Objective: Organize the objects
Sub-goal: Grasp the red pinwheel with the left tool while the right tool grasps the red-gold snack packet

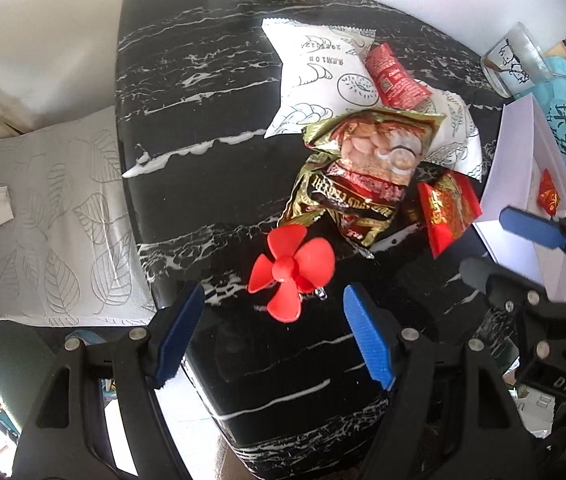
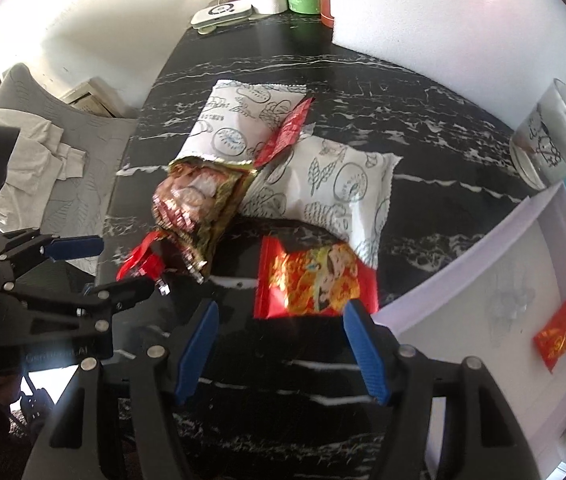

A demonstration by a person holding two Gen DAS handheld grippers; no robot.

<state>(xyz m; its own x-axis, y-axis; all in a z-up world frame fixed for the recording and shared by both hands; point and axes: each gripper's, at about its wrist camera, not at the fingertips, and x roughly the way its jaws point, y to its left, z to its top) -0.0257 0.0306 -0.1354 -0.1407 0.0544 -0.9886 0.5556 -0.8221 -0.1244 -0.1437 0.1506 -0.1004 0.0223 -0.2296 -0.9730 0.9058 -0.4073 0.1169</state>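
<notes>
Right gripper [image 2: 279, 354] jaws spread wide, empty, straddling the near edge of the red snack packet [image 2: 313, 280] flat on the table [image 2: 423, 128], long axis crosswise. Left gripper [image 1: 273, 336] likewise released, red propeller [image 1: 289, 270] just ahead. White tray [image 2: 463, 264] rightward, nearer the right.

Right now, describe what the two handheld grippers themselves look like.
Both match: the left gripper and right gripper have black plastic frames with triangular cut-outs, silver round pivot bolts, and two blue ribbed finger pads each. Pale lettering marks the bodies, too blurred to read fully. No cables or sleeves show.
</notes>
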